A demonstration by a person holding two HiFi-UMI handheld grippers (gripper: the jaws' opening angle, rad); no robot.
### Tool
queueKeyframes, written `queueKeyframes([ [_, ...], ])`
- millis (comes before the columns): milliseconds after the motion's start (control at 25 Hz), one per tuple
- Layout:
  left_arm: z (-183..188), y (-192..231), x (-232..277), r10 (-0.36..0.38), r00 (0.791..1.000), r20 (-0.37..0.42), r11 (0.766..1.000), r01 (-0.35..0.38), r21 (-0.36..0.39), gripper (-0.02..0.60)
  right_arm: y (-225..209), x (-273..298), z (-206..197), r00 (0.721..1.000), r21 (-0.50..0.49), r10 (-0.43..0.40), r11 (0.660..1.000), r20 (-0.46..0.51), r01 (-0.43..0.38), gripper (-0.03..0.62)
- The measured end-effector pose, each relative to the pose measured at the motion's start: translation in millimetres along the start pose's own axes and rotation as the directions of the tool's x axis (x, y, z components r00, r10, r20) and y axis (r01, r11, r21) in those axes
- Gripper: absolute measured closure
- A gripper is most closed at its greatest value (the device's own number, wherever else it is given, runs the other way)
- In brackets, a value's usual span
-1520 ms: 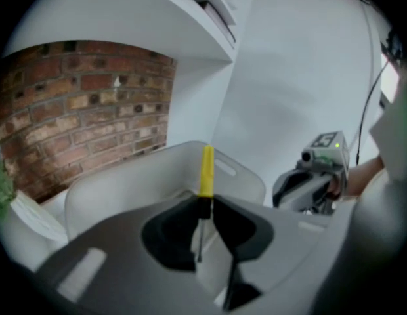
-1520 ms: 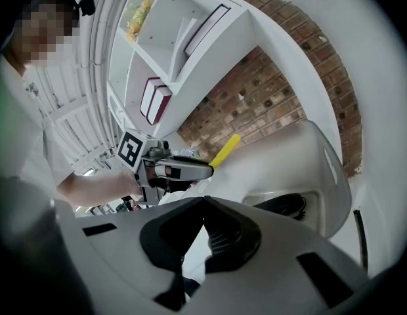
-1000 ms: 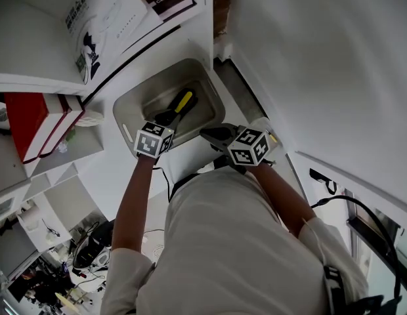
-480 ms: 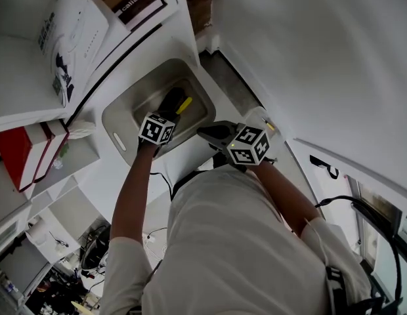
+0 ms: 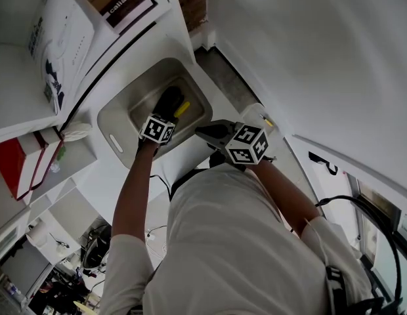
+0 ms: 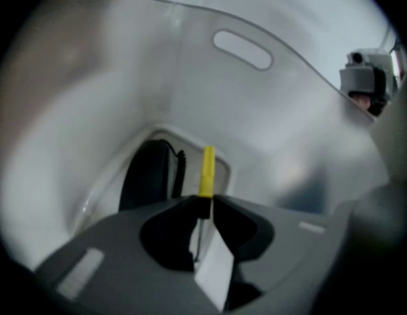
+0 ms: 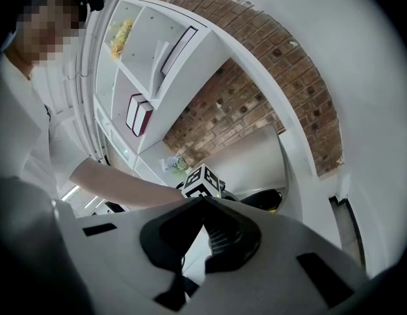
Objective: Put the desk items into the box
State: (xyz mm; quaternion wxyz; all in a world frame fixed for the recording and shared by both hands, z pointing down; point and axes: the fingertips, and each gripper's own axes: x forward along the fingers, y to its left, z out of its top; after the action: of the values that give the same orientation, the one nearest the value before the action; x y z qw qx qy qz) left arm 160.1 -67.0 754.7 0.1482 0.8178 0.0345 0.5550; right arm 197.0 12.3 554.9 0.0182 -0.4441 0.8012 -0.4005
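The grey plastic box (image 5: 115, 143) stands on the white desk, and my left gripper (image 5: 169, 105) reaches down into it. In the left gripper view, its jaws are shut on a slim tool with a yellow end (image 6: 207, 171) that points at the box floor (image 6: 220, 169). The yellow end (image 5: 182, 108) also shows in the head view. A black rounded item with a cable (image 6: 149, 174) lies on the floor of the box. My right gripper (image 5: 201, 132) hovers just right of the box, shut with nothing in it; its tips (image 7: 203, 199) meet.
White shelving at the left holds red books (image 5: 20, 166), a white booklet (image 5: 52, 38) and a brown book (image 5: 121, 5). A brick wall (image 7: 256, 104) rises behind the shelves. A black cable (image 5: 348, 205) runs at the right. The box wall has a handle slot (image 6: 243, 49).
My left gripper has carried the yellow-ended tool forward and deeper into the box. The right gripper has stayed beside the box.
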Motion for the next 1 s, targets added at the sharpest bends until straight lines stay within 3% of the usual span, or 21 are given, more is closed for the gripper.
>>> queueKeyframes([
  [120,1,1,-1,0.000,1.000,0.009,1.000,0.000,-0.002,0.506,0,1,-2,1.000,-0.002,0.003,1.000,-0.006,-0.003,0.594],
  [240,1,2,-5,-0.006,1.000,0.017,1.000,0.006,-0.020,0.448,2,2,-1,1.000,-0.007,0.007,1.000,-0.008,-0.007,0.594],
  [480,-1,3,-14,0.030,0.999,0.020,1.000,-0.030,0.006,0.448,6,3,0,1.000,-0.024,0.021,0.999,-0.021,-0.022,0.594],
  [720,16,10,-46,0.083,0.989,0.121,0.996,-0.081,-0.027,0.448,10,9,-1,0.998,-0.047,0.045,0.998,-0.049,-0.047,0.594],
  [1000,26,7,-88,0.165,0.965,0.203,0.983,-0.178,0.044,0.473,14,17,-6,0.994,-0.074,0.067,0.995,-0.089,-0.074,0.594],
])
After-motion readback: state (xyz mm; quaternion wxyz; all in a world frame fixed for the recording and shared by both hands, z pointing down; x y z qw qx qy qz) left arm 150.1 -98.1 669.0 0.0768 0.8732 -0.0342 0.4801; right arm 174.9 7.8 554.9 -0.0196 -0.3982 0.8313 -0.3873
